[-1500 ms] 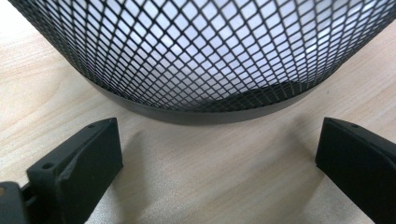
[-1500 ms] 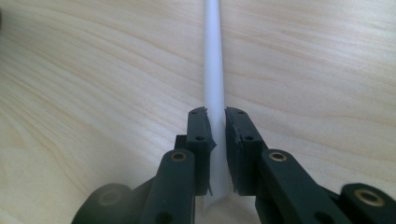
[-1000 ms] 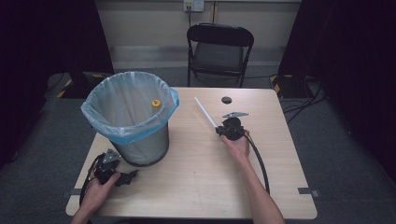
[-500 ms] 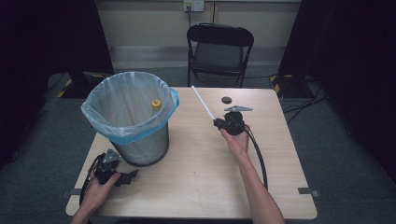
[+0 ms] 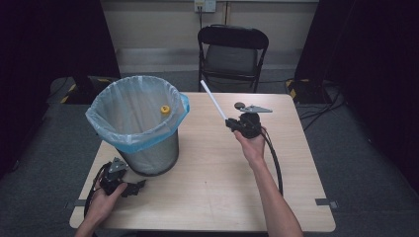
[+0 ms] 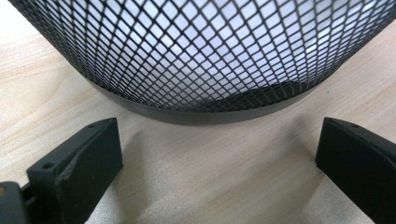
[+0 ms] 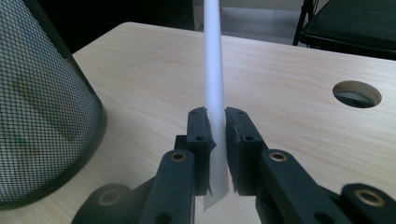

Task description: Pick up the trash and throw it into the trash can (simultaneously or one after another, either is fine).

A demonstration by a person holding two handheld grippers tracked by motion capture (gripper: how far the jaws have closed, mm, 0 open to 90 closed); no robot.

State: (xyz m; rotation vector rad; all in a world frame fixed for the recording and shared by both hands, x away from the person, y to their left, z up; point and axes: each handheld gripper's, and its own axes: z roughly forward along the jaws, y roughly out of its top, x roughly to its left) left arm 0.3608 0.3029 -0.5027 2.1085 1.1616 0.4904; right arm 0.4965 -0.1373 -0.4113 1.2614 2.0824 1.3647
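While the right gripper (image 5: pixel 232 123) is raised above the table (image 5: pixel 207 173), its jaws are clenched on the near end of a white tube (image 7: pixel 214 88), which slants up and away toward the far left, just right of the mesh bin (image 5: pixel 148 148). At near left, the left gripper (image 5: pixel 134 187) rests on the table, its jaws spread wide and empty, facing the bin's base.

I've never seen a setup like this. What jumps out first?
A tall black mesh wastebasket lined with a pale blue plastic bag stands on the left of the light wooden table. At the table's middle right, the right tongs pinch a long thin white tube that slants up toward the far edge.
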